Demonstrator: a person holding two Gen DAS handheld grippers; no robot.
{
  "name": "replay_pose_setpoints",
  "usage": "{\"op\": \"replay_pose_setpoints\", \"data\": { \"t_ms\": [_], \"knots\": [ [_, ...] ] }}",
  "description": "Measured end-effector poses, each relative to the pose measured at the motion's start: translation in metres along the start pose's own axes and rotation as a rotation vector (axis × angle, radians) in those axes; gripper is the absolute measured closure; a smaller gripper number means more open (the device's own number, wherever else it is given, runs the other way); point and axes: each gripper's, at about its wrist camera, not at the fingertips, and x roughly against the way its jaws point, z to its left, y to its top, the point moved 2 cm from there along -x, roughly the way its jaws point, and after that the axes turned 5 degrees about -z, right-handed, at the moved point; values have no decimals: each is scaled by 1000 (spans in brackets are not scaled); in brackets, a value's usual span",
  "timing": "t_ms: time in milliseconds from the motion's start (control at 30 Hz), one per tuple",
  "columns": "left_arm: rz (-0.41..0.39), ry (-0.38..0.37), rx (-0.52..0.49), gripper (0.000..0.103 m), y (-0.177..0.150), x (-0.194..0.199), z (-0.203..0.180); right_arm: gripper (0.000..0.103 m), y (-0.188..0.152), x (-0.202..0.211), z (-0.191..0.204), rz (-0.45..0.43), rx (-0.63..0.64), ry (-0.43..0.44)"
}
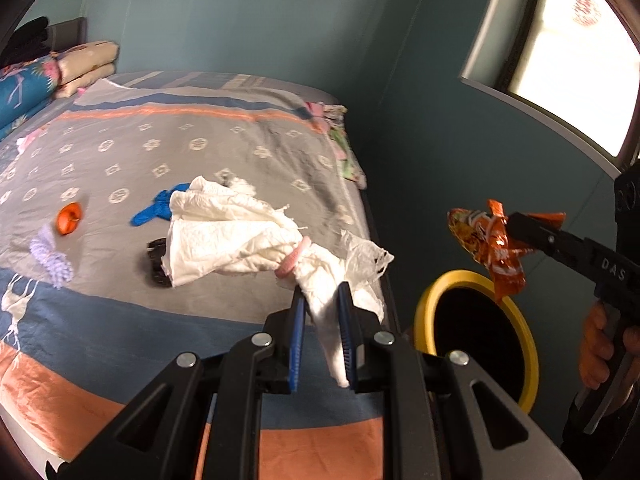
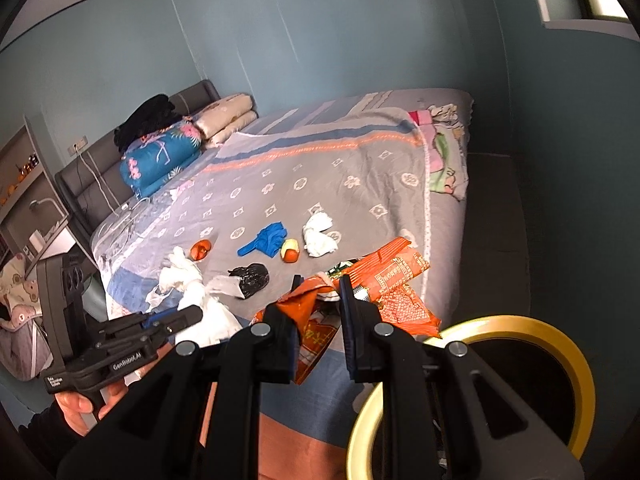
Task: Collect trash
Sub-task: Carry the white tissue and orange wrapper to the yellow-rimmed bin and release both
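Two grippers loaded, both heading for the yellow-rimmed bin [image 1: 476, 332].
Left wrist view: left gripper [image 1: 322, 304] is clamped on limp, crumpled white tissue [image 1: 240, 236], lifted over the bed [image 1: 120, 152]. Right wrist view: right gripper [image 2: 320, 292] pinches a crinkly orange foil wrapper [image 2: 396, 288] beside the bin's mouth, likely ready to drop.

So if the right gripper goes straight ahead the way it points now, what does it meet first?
Probably the bed. The right gripper, shut on an orange snack wrapper, points over the blanket toward the white tissue wad, not at the yellow-rimmed bin on its right. Depth is unclear.
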Motion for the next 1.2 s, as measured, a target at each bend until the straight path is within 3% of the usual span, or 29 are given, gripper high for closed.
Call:
{"op": "replay_pose_setpoints", "data": {
  "t_ms": [533, 900, 1200],
  "knots": [
    [79, -151, -94, 88, -7, -18, -74, 86, -4, 43, -59, -61, -100, -51],
    [137, -270, -177, 88, -30, -30, -123, 86, -17, 63, -99, -64, -176, -96],
    [217, -291, -206, 88, -52, -48, -142, 86, -34, 63, -125, -49, -233, -108]
  ]
}}
